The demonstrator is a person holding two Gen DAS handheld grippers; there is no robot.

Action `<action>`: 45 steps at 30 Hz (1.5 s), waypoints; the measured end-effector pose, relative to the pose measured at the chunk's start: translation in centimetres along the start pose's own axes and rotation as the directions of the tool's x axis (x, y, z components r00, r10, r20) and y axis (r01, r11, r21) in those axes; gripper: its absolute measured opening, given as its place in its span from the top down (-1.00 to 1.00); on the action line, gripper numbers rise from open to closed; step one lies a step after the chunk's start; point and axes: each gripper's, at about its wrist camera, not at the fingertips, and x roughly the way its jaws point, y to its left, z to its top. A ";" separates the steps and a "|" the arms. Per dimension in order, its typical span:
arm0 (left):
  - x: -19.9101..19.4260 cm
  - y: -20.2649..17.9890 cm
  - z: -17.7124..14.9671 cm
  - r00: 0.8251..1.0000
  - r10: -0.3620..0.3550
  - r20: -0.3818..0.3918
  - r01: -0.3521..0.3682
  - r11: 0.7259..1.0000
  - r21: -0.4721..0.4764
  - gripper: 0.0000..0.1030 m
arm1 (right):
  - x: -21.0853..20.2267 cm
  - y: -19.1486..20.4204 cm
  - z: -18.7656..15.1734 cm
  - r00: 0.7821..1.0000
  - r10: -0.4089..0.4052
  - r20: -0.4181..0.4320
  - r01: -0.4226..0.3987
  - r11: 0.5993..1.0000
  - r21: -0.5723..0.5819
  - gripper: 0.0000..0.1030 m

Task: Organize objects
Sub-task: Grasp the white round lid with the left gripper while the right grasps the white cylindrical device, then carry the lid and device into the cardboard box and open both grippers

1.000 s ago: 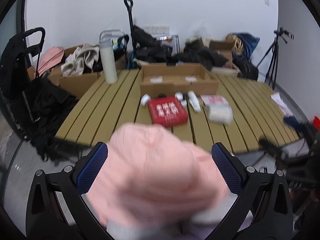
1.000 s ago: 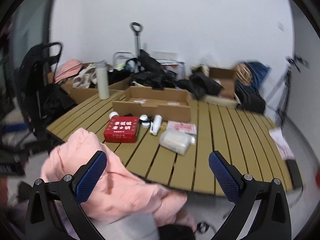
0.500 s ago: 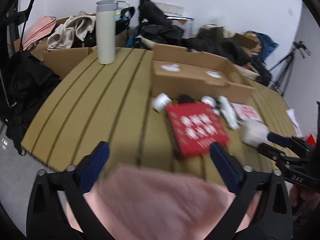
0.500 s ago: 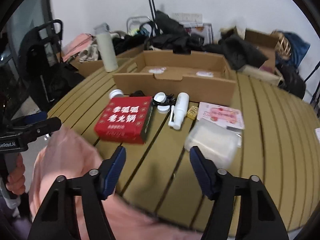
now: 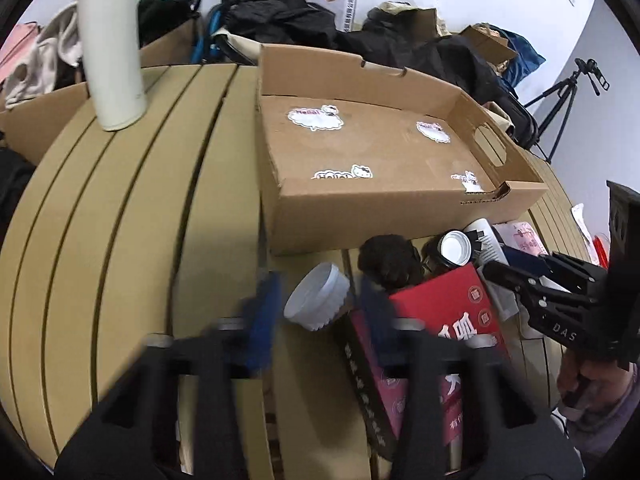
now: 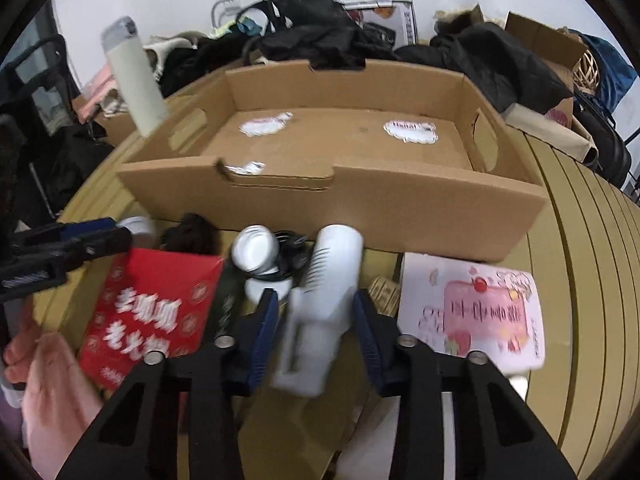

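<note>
My left gripper [image 5: 320,296] is blurred, with its blue pads drawn in. A small white ribbed jar [image 5: 316,300] shows in the gap at their tips, and I cannot tell whether they touch it. My right gripper [image 6: 316,312] is closing with a white pump bottle [image 6: 324,280] lying between its pads; thin gaps remain on both sides. A red box [image 6: 160,300] lies to the left of the bottle, next to a silver-lidded jar [image 6: 256,246]. Behind them stands an empty cardboard tray [image 6: 360,200] with stickers on its floor.
A pink packet [image 6: 480,312] lies right of the bottle, and a dark fuzzy clump [image 5: 388,256] rests against the tray. A tall white flask [image 5: 112,40] stands far left on the slatted table [image 5: 120,240]. Boxes, bags and a tripod [image 5: 560,100] surround it.
Both grippers came forward and down over the table, and their jaws narrowed from wide. The pink cloth that filled the left view is gone from it.
</note>
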 end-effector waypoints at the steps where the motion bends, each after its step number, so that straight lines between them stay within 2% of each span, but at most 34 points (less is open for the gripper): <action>1: 0.4 -0.1 -0.1 1.000 0.002 -0.018 -0.002 1.000 0.000 0.85 | 0.2 0.0 0.0 1.000 -0.001 -0.002 0.001 1.000 -0.004 0.34; 3: 0.9 -0.3 -0.3 0.999 -0.005 -0.034 0.005 1.000 0.003 0.95 | 0.5 0.2 0.2 1.000 -0.004 -0.004 0.004 1.000 -0.019 0.36; 6: 1.1 0.0 -0.9 0.999 -0.011 -0.051 0.010 1.000 -0.012 0.99 | 0.9 0.4 0.1 1.000 -0.012 -0.013 0.011 0.999 -0.046 0.38; 10: -0.9 0.1 -1.3 1.000 0.005 -0.013 -0.006 0.999 -0.033 1.00 | 0.3 -0.4 0.2 1.000 0.014 -0.023 -0.014 1.000 0.010 0.41; 17: -8.1 -1.1 -3.2 0.995 0.000 0.100 0.003 0.999 -0.034 1.00 | -7.0 -1.6 -2.2 0.995 0.046 0.085 -0.051 0.997 0.058 0.41; 19: -8.5 -1.2 -3.2 0.991 0.055 0.120 -0.053 0.998 -0.020 0.99 | -8.7 -2.0 -2.9 0.994 0.045 0.099 -0.051 0.997 0.064 0.41; 20: -7.7 -1.1 -3.0 0.990 0.093 0.107 -0.093 0.996 -0.002 0.64 | -9.2 -2.1 -3.2 0.995 0.046 0.094 -0.052 0.996 0.067 0.41; 21: -6.5 -0.9 -2.7 0.991 0.112 0.078 -0.114 0.993 0.026 -0.12 | -9.6 -2.3 -3.5 0.994 0.054 0.092 -0.060 0.996 0.072 0.41; 22: -5.3 -0.6 -2.5 0.990 0.129 0.062 -0.131 0.990 0.042 -0.45 | -9.7 -2.4 -3.7 0.994 0.061 0.091 -0.068 0.995 0.076 0.41; 23: -4.0 -0.4 -2.3 0.986 0.158 0.055 -0.161 0.985 0.059 -0.53 | -9.8 -2.4 -3.8 0.994 0.065 0.091 -0.073 0.994 0.081 0.41; 25: -1.5 -0.2 -1.9 0.977 0.214 0.022 -0.215 0.971 0.108 -0.53 | -10.0 -2.4 -3.9 0.993 0.074 0.093 -0.082 0.993 0.088 0.41; 26: -0.6 0.1 -1.9 0.975 0.224 0.004 -0.223 0.968 0.114 -0.46 | -10.1 -2.4 -4.0 0.993 0.078 0.094 -0.087 0.992 0.090 0.41; 29: 1.7 1.4 -1.7 0.975 0.212 -0.066 -0.207 0.976 0.073 0.01 | -10.0 -2.1 -4.0 0.992 0.089 0.093 -0.097 0.991 0.087 0.41; 30: 1.6 1.3 -1.6 0.977 0.211 -0.040 -0.207 0.975 0.077 0.14 | -9.8 -2.1 -4.0 0.992 0.093 0.090 -0.101 0.991 0.085 0.41; 32: 1.7 1.3 -1.5 0.981 0.187 -0.044 -0.183 0.980 0.078 0.28 | -9.4 -1.9 -4.0 0.991 0.101 0.084 -0.108 0.991 0.082 0.41; 38: 0.3 1.5 -1.6 0.983 0.183 -0.026 -0.182 0.982 0.044 0.30 | -8.4 -1.6 -3.4 0.989 0.119 0.084 -0.125 0.989 0.074 0.41; 40: -2.3 1.1 -1.2 0.991 0.132 0.020 -0.132 0.991 0.006 0.30 | -9.2 -1.7 -2.7 0.986 0.127 0.105 -0.135 0.989 0.065 0.41; 42: -5.2 0.3 0.8 0.993 0.076 0.092 -0.076 0.997 -0.004 0.30 | -10.7 -2.2 -1.2 0.977 0.156 0.148 -0.165 0.985 0.054 0.41; 45: -6.3 -1.6 5.7 0.990 0.054 0.132 -0.059 0.998 0.033 0.29 | -11.7 -3.6 3.5 0.967 0.170 0.188 -0.176 0.984 0.012 0.41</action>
